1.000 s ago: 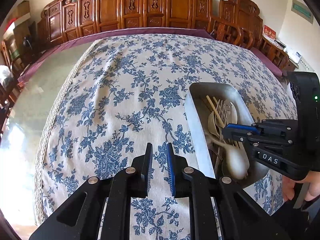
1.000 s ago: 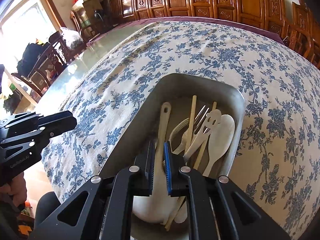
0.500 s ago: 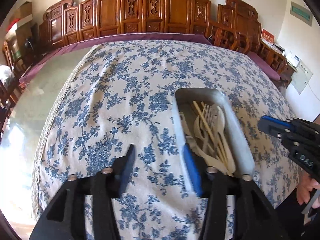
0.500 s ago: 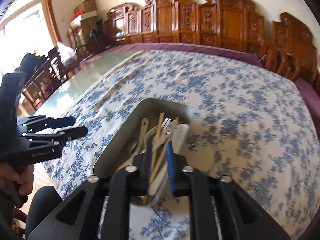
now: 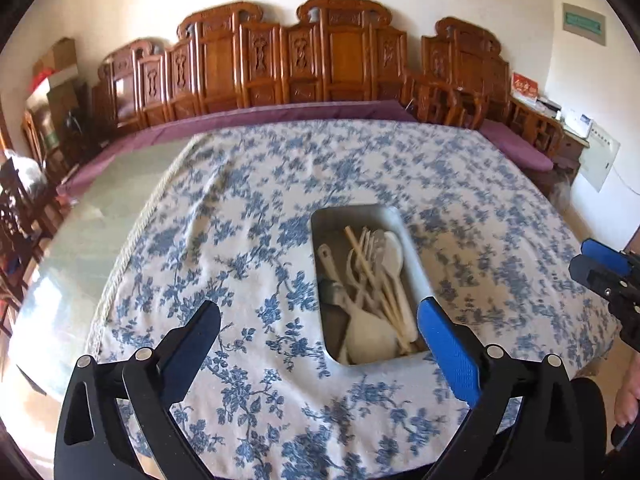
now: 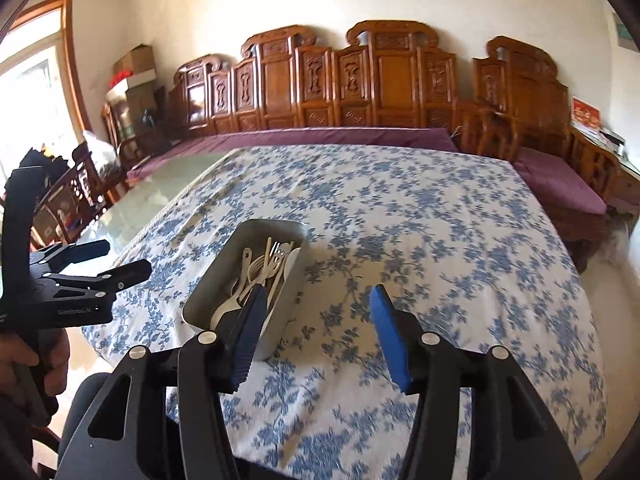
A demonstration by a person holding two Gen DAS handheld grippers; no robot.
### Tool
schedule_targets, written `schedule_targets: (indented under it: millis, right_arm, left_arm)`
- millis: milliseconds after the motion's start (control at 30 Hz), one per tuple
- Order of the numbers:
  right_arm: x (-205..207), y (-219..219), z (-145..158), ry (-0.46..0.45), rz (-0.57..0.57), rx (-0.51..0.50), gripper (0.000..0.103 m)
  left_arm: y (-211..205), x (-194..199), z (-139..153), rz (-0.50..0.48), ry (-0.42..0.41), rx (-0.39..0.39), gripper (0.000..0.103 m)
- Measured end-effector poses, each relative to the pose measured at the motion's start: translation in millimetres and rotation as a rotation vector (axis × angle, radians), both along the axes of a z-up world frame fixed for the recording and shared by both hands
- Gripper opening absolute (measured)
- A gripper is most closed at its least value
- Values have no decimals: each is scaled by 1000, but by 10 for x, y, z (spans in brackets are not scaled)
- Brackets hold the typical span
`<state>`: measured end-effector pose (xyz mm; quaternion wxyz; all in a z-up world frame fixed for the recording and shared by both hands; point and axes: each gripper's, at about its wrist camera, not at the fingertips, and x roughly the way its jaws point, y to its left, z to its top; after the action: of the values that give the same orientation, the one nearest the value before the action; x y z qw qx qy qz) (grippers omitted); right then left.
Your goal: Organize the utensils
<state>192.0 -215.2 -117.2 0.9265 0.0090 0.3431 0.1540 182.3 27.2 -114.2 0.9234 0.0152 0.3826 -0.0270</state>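
Both held above blue-flowered white tabletop (image 5: pixel 248 216): left gripper (image 5: pixel 320 320) fingers spread wide, right gripper (image 6: pixel 316 320) fingers spread, empty. Pale utensils (image 5: pixel 372 280) inside grey metal tray (image 5: pixel 414 256). Gripper lettering unreadable.

A blue-flowered cloth (image 5: pixel 248 240) covered the surface (image 5: pixel 100 232); on it sat a seemingly metal tray (image 5: pixel 416 264) of utensils (image 5: pixel 372 280).

No legible text; left gripper (image 6: pixel 124 262) lettering and green wall sign (image 5: pixel 584 24) blurred.
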Motion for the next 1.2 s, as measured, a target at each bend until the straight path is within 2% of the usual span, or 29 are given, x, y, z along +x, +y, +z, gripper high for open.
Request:
schedule_targets:
  millis: [100, 333, 500, 633, 833, 1200]
  right_arm:
    - [-165, -99, 84, -15, -19, 11, 59]
    - [-594, -286, 387, -99, -75, 11, 89]
    - [-868, -299, 683, -191, -93, -7, 101]
    - [-1060, -304, 927, -254, -113, -9, 101]
    - [-1270, -383, 1169, -318, -140, 18, 101]
    - [-1402, -419, 1284, -360, -162, 12, 101]
  left_arm:
    - [-66, -146, 109, -9, -20, -18, 95]
    - [-293, -560, 401, -26, -79, -18, 95]
    - [-380, -903, 756, -28, -174, -30, 95]
    - [-470, -1127, 992, -24, -240, 2, 95]
    - [-503, -1395, 1234, -15, -298, 5, 95]
    - [-456, -1530, 1340, 11, -323, -3, 95]
